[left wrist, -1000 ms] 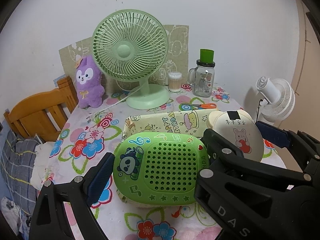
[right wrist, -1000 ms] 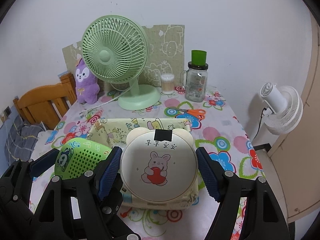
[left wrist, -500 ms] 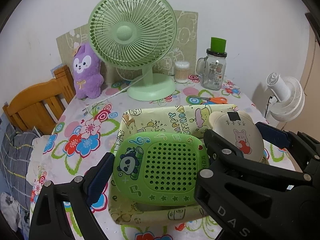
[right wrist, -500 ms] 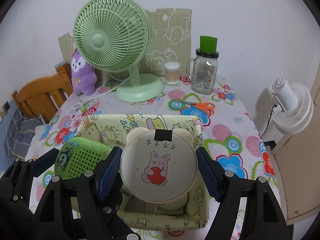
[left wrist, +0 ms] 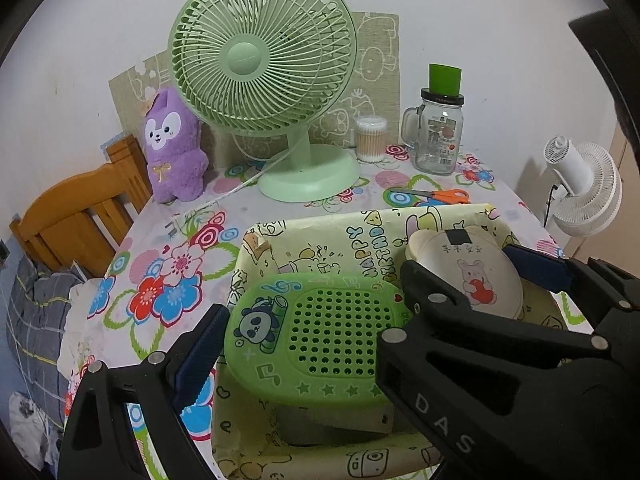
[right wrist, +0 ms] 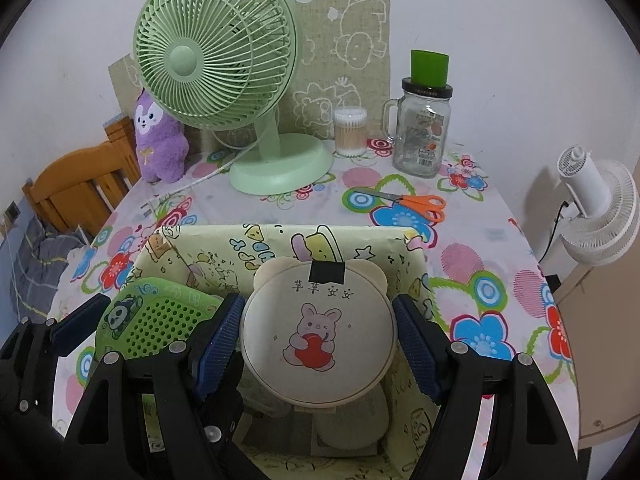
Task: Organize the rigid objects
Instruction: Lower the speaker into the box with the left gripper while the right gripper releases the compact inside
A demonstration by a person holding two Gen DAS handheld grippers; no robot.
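Bench with floral cloth; bare cloth right of the storage box, its edge near. Green desk fan stands well behind box. Box near the bench's front edge. Left gripper fingers clamp the green panda case above box's left half. Right gripper fingers grip the cream bunny case above box's right half, just beside the panda case. Orange scissors between box and glass jar.

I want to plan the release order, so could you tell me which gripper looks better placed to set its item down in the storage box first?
Probably the right gripper: its cream bunny case sits squarely over the storage box. The left gripper holds the green panda case over the box's near corner.
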